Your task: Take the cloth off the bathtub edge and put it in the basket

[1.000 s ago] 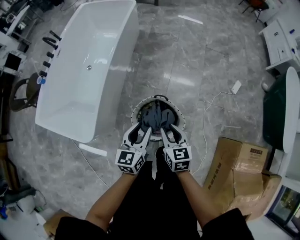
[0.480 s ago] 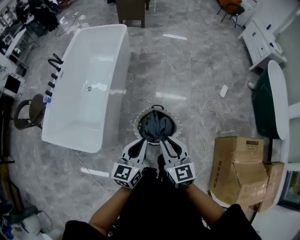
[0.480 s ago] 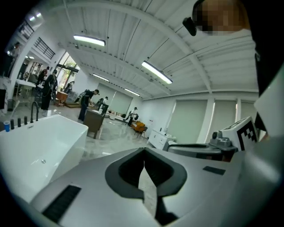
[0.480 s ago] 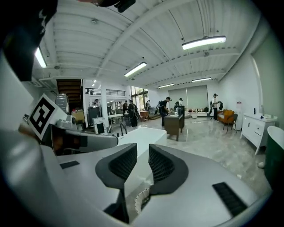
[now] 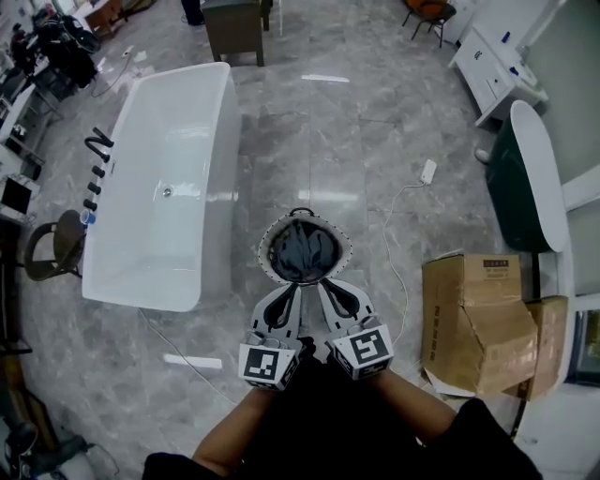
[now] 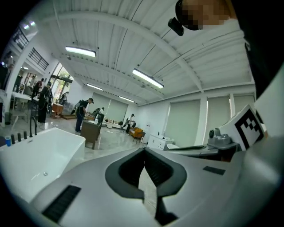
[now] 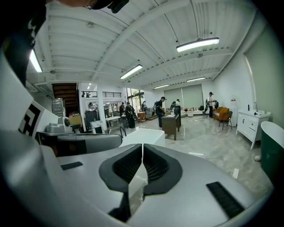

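Observation:
The dark grey cloth [image 5: 302, 248] lies bunched inside the round white-rimmed basket [image 5: 265, 240], which stands on the floor just right of the white bathtub [image 5: 159, 216]. Both grippers hover on the near side of the basket, apart from the cloth. My left gripper [image 5: 288, 291] is shut with nothing between its fingers. The jaws of my right gripper [image 5: 322, 286] are closing, tips meeting, also empty. In the left gripper view the left gripper [image 6: 144, 151] points level into the room, with the bathtub [image 6: 40, 155] at the left. The right gripper [image 7: 142, 146] points the same way.
Cardboard boxes [image 5: 478, 319] stand on the floor at the right. A white cable [image 5: 389, 246] runs past the basket. A dark green tub [image 5: 520, 178] is at the far right, a dark cabinet [image 5: 232, 23] beyond the bathtub, a chair [image 5: 54, 246] at the left. People stand far back.
Both grippers let go of the cloth, closed their jaws and drew back from the basket toward the person. The cloth stays in the basket.

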